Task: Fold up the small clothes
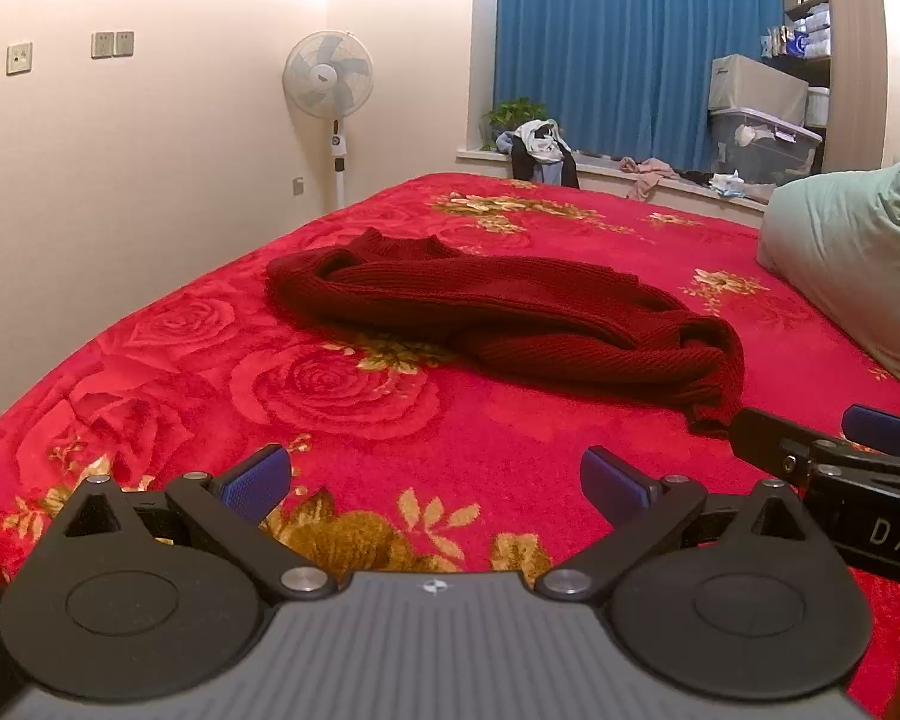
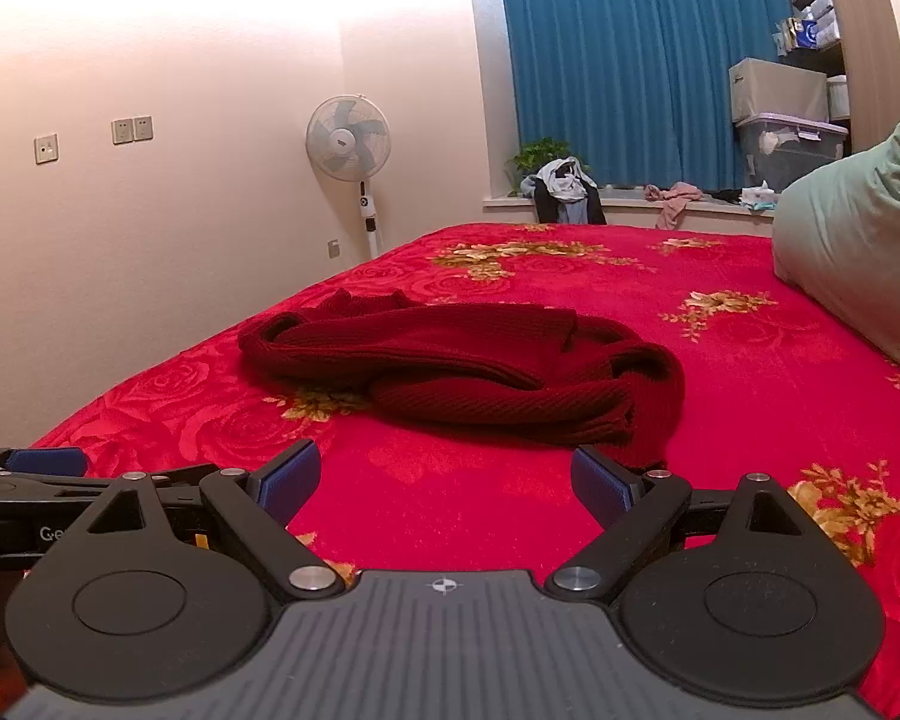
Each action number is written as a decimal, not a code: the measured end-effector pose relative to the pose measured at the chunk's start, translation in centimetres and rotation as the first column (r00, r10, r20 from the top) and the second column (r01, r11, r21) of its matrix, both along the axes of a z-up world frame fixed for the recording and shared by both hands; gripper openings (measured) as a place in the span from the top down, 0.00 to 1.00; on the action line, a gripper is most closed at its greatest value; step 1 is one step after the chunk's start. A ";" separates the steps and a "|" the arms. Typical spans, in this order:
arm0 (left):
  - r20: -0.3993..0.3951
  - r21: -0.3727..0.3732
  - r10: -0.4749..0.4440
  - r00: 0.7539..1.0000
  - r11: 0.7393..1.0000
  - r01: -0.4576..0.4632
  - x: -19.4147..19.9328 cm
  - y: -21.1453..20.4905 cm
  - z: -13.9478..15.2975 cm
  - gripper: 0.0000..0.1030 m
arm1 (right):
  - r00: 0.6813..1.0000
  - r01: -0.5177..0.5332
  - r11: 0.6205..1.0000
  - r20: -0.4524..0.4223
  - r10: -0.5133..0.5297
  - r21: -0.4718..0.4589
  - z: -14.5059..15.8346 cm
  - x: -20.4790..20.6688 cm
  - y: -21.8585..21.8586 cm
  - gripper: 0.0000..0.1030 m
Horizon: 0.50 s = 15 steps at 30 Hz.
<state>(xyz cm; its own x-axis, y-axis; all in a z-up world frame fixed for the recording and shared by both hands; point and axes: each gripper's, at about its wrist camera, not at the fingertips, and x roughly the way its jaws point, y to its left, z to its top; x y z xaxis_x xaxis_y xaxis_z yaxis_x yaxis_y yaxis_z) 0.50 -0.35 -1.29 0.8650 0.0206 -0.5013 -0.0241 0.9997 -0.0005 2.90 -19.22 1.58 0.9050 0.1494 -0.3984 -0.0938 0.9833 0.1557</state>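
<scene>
A dark red knitted sweater [image 1: 498, 312] lies crumpled in the middle of the bed, its collar toward the far left; the right wrist view has the sweater [image 2: 462, 366] straight ahead. My left gripper [image 1: 435, 480] is open and empty above the red floral bedspread [image 1: 210, 384], short of the sweater. My right gripper [image 2: 444, 483] is also open with nothing between its blue pads, its right fingertip close to the sweater's near hem. In the left wrist view the right gripper [image 1: 822, 438] comes in from the right edge, beside the sweater's near corner.
A pale green pillow [image 1: 852, 258] rests on the bed's right side. A standing fan [image 1: 329, 84] is by the left wall. A windowsill [image 1: 642, 171] behind the bed carries clothes, a plant and storage boxes in front of a blue curtain.
</scene>
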 end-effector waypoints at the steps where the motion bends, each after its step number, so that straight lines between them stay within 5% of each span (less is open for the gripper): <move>1: 0.001 -0.001 0.001 1.000 1.000 -0.001 0.0 0.0 0.0 0.00 | 1.000 0.000 1.000 0.000 0.000 -0.001 0.0 0.0 0.0 0.11; 15: -0.001 -0.002 0.002 1.000 1.000 -0.002 0.0 0.3 0.1 0.00 | 1.000 -0.002 1.000 0.006 0.002 -0.001 -0.1 0.0 0.1 0.11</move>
<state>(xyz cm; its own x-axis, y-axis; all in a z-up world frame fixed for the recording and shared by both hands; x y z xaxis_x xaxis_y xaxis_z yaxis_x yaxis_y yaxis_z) 0.48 -0.07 -1.17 0.8644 0.0215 -0.5023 -0.0262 0.9997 -0.0024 2.93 -19.09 1.47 0.9070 0.1510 -0.3931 -0.0969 0.9833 0.1541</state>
